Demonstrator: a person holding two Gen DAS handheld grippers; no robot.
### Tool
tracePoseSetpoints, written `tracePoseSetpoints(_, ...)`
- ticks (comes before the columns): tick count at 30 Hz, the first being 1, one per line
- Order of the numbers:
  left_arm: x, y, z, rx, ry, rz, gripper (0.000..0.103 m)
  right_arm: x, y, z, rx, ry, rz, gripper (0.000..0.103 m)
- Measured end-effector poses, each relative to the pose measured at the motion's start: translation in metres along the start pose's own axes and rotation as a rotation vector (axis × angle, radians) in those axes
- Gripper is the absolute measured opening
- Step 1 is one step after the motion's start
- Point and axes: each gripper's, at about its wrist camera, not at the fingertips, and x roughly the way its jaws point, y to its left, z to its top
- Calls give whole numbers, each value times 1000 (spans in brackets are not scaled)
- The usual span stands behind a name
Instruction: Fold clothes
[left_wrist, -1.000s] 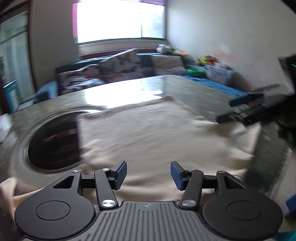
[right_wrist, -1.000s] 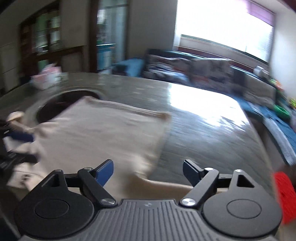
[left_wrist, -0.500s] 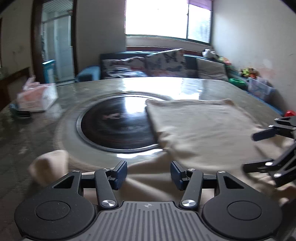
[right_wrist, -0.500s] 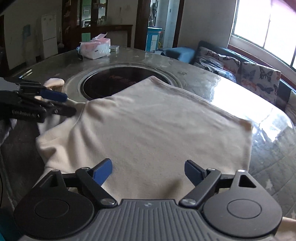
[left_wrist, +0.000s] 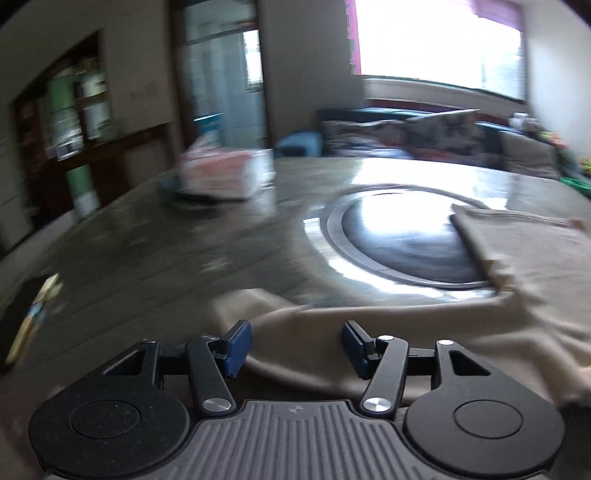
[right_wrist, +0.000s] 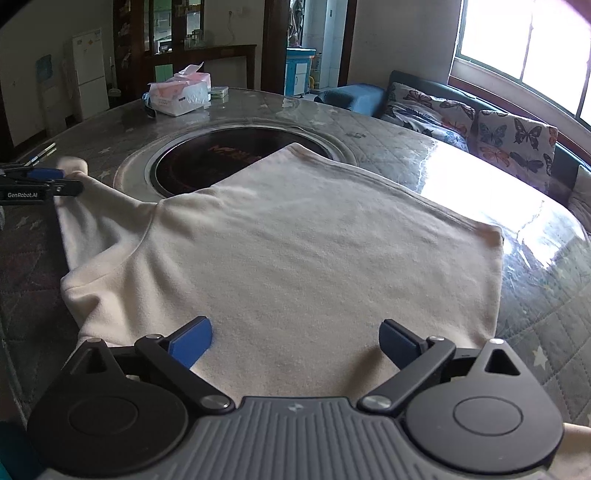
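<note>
Now the right gripper (right_wrist: 295, 341) spreads wider than a second ago, jaws opening above the cream long-sleeved cotton top (right_wrist: 295, 251) lying flat on the grey quilted round table (right_wrist: 535, 332); the left gripper (left_wrist: 296, 345), jaws opening, has swung left over its sleeve (left_wrist: 295, 325), gripping nothing.

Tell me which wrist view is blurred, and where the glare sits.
Left wrist view: motion-smeared, tissue pack streaked, window blown out, glare on the round inset. Right wrist view: sharp, cream garment crisp, window glare on the table.
</note>
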Motion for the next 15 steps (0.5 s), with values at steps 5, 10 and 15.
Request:
tracePoseSetpoints(5, -2, 25, 3, -92, 14, 30, 61, 0, 0, 1, -4, 1, 0, 99)
tracePoseSetpoints(10, 8, 33, 18, -149, 27, -50, 63, 0, 2, 1, -8, 0, -5, 99)
tracePoseSetpoints(15, 14, 36, 25, -211, 49, -114, 31, 0, 2, 1, -6, 0, -7, 99)
